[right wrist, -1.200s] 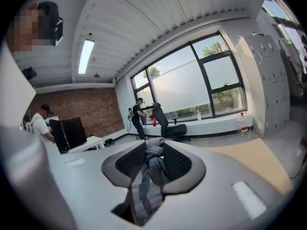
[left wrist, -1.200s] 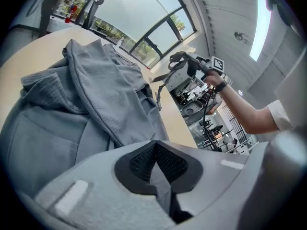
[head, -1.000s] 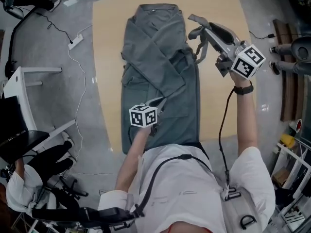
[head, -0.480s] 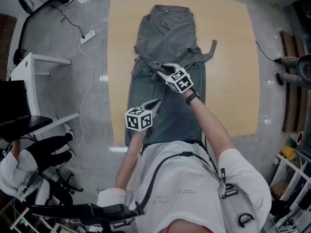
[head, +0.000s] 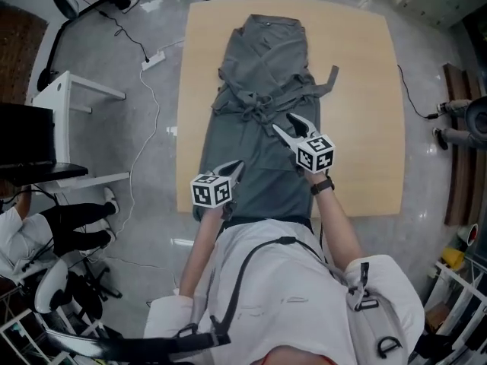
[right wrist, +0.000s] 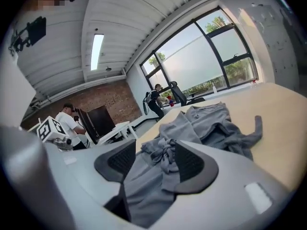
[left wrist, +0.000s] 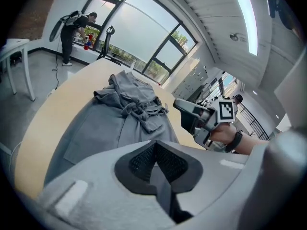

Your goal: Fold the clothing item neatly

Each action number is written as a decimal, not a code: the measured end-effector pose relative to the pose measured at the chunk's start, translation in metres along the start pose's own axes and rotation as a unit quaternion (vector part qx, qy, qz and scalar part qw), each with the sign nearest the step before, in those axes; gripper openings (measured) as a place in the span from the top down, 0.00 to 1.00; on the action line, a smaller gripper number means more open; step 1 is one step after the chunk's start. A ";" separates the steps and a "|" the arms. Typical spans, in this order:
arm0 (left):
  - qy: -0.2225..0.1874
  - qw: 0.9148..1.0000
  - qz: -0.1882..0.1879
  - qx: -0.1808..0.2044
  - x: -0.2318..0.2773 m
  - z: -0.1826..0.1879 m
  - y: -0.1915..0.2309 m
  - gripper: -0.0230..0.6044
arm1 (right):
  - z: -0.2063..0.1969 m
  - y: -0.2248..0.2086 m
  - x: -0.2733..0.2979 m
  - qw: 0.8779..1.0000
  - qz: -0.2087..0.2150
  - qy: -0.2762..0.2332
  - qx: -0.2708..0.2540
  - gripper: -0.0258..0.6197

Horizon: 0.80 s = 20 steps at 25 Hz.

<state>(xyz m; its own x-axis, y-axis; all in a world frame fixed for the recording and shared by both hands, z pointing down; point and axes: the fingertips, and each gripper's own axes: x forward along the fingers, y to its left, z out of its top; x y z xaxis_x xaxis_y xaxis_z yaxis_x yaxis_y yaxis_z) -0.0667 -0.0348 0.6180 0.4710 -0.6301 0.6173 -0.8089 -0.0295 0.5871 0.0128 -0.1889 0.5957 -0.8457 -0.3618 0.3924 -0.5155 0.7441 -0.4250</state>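
On the middle of the wooden table (head: 365,112), a grey robe-like garment (head: 262,139) lies lengthwise, its collar at the far edge and its hem reaching the near edge. The two front panels are folded across each other. A bunched belt knot (head: 257,112) sits at the waist, and one belt end (head: 331,77) trails onto bare wood toward the right edge.

The right gripper (head: 284,124) hovers over the garment's right half, just short of the knot and pointing toward the far edge with a downward tilt. The right forearm reaches out from the near edge, with a dark band (head: 323,186) on the wrist. Its jaws stand partly apart and have just been opening. The knot shows through the gap, but the pads press on nothing.

The left gripper (head: 237,166) is held over the hem region near the near-left part of the garment, angled down and toward the right gripper. The left forearm is drawn close to the body. Its jaws are pressed together, with no cloth visible between the pads.

A white cable (head: 141,128) runs across the floor to the table's left.
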 end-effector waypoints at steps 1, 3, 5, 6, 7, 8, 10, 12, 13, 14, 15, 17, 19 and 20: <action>0.000 1.000 0.006 0.004 -0.007 -0.004 0.000 0.96 | -0.011 0.005 -0.014 1.000 0.000 -0.003 0.012 0.58; -0.003 1.000 0.014 0.020 -0.021 -0.006 0.001 0.96 | -0.031 0.016 -0.034 0.999 -0.003 -0.004 0.033 0.58; -0.009 0.999 0.016 0.040 -0.035 -0.006 0.004 0.96 | -0.048 0.033 -0.046 0.999 -0.009 0.001 0.036 0.58; -0.011 0.999 0.016 0.047 -0.041 -0.008 0.006 0.96 | -0.056 0.044 -0.051 0.999 -0.014 0.002 0.033 0.58; -0.012 0.998 0.014 0.052 -0.045 -0.013 0.008 0.96 | -0.064 0.054 -0.057 0.999 -0.020 0.001 0.029 0.58; -0.010 0.998 0.010 0.058 -0.047 -0.019 0.010 0.96 | -0.071 0.063 -0.065 0.999 -0.030 -0.001 0.027 0.59; -0.001 0.997 -0.005 0.079 -0.052 -0.031 0.013 0.96 | -0.086 0.080 -0.080 0.998 -0.059 -0.012 0.030 0.59; 0.013 0.993 -0.022 0.111 -0.062 -0.044 0.016 0.96 | -0.103 0.099 -0.092 0.994 -0.096 -0.024 0.043 0.60; 0.022 0.992 -0.029 0.123 -0.069 -0.052 0.018 0.96 | -0.114 0.111 -0.097 0.992 -0.113 -0.027 0.052 0.60; 0.029 0.990 -0.036 0.130 -0.077 -0.061 0.021 0.96 | -0.126 0.123 -0.100 0.989 -0.129 -0.029 0.060 0.60; 0.034 0.990 -0.040 0.133 -0.083 -0.069 0.025 0.96 | -0.139 0.135 -0.102 0.987 -0.143 -0.029 0.067 0.60; 0.044 0.989 -0.038 0.135 -0.096 -0.085 0.039 0.96 | -0.165 0.156 -0.106 0.983 -0.164 -0.024 0.085 0.60; 0.055 0.989 -0.023 0.137 -0.111 -0.109 0.054 0.95 | -0.191 0.173 -0.119 0.980 -0.171 -0.013 0.100 0.62; 0.058 0.988 -0.011 0.142 -0.117 -0.121 0.062 0.94 | -0.202 0.178 -0.127 0.979 -0.175 -0.008 0.102 0.65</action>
<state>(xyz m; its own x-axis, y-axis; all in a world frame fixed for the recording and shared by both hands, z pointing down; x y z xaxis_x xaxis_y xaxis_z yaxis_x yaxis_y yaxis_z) -0.1294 0.1314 0.6453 0.5139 -0.5348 0.6708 -0.8561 -0.2693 0.4411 0.0570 0.1028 0.6349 -0.6138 -0.5841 0.5311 -0.7894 0.4460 -0.4218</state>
